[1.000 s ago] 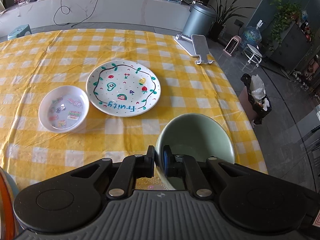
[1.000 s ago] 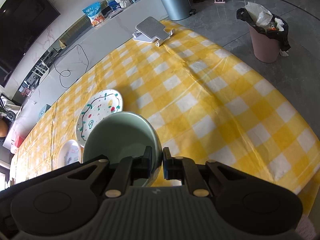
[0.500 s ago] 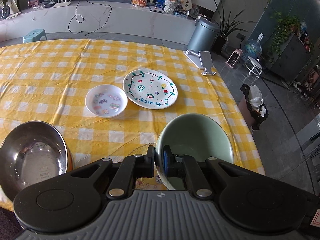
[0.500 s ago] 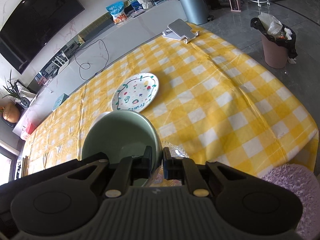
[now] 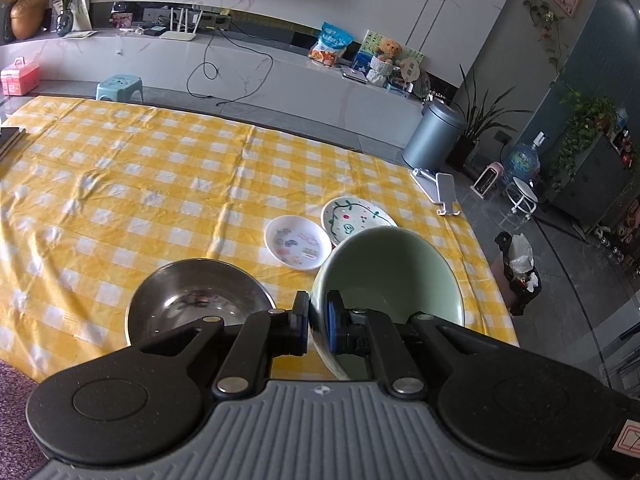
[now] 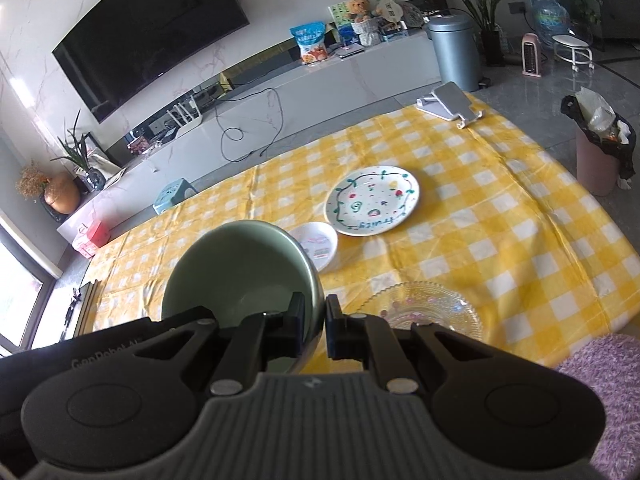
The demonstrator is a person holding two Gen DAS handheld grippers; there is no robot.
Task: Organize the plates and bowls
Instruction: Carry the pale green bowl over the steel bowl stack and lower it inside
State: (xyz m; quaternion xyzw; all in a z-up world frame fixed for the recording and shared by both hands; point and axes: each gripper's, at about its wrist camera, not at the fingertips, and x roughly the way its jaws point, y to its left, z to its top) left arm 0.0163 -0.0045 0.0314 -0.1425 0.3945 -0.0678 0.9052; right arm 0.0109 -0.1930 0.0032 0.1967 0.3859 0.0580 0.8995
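Observation:
A pale green bowl (image 5: 394, 268) (image 6: 240, 268) hangs above the near edge of the yellow checked table (image 5: 120, 200), held from two sides. My left gripper (image 5: 318, 326) is shut on its left rim. My right gripper (image 6: 314, 330) is shut on its right rim. Below and left of it stands a steel bowl (image 5: 196, 300). Farther off lie a small white sticker dish (image 5: 298, 242) (image 6: 318, 244) and a painted plate (image 5: 352, 218) (image 6: 374, 200). A clear glass plate (image 6: 428, 310) lies just right of the green bowl.
A phone stand (image 5: 438, 190) (image 6: 450, 100) sits at the table's far right corner. A pink bin with a black bag (image 5: 518, 272) (image 6: 600, 152) stands on the floor to the right. A purple fuzzy fabric (image 6: 600, 380) is at the near edge.
Both grippers have risen and drawn back with the green bowl between them. The plates now look smaller and farther away, and the steel bowl and glass plate have come into view.

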